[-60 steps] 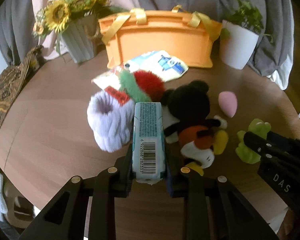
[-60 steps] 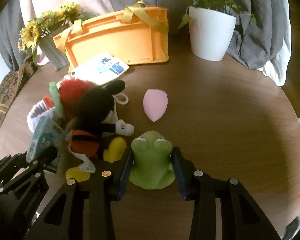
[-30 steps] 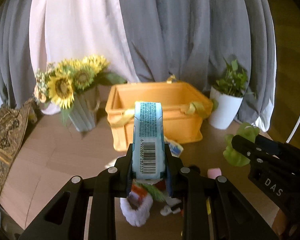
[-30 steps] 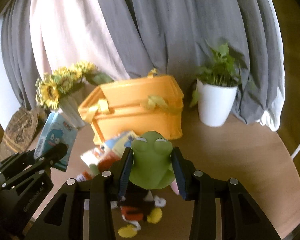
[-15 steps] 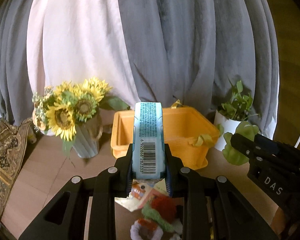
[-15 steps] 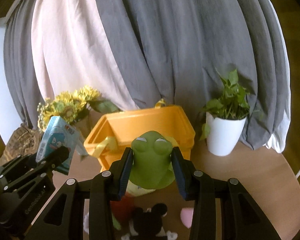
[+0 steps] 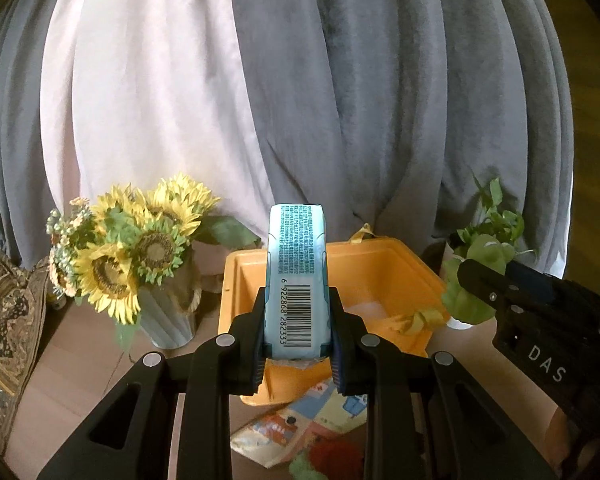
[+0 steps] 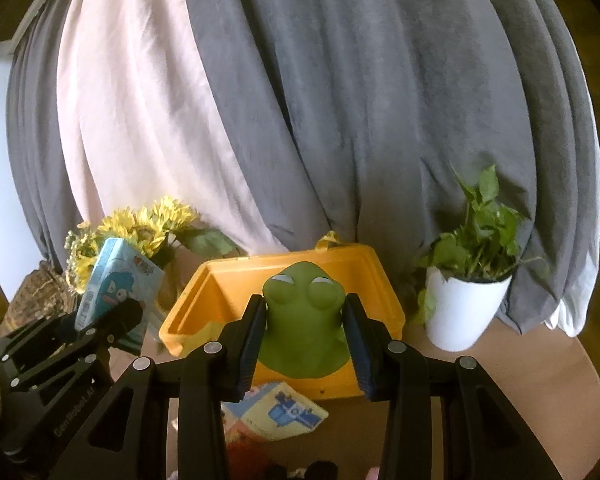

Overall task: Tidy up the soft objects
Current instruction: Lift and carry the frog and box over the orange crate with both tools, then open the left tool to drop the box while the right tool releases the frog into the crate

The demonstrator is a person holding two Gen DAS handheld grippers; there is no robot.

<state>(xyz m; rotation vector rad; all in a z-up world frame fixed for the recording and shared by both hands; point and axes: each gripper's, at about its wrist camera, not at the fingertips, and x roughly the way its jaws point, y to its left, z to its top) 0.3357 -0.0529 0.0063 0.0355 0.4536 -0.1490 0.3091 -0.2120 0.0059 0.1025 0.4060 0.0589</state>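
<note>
Both grippers risen, tissue pack [image 7: 298, 280], frog [image 8: 304, 326] above bin [image 8: 384, 292]

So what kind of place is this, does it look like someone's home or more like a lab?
Most likely a home room, or a corner staged as one: a round wooden table against grey and pink curtains, a vase of sunflowers and a potted plant on it, beside an orange storage bin.
</note>
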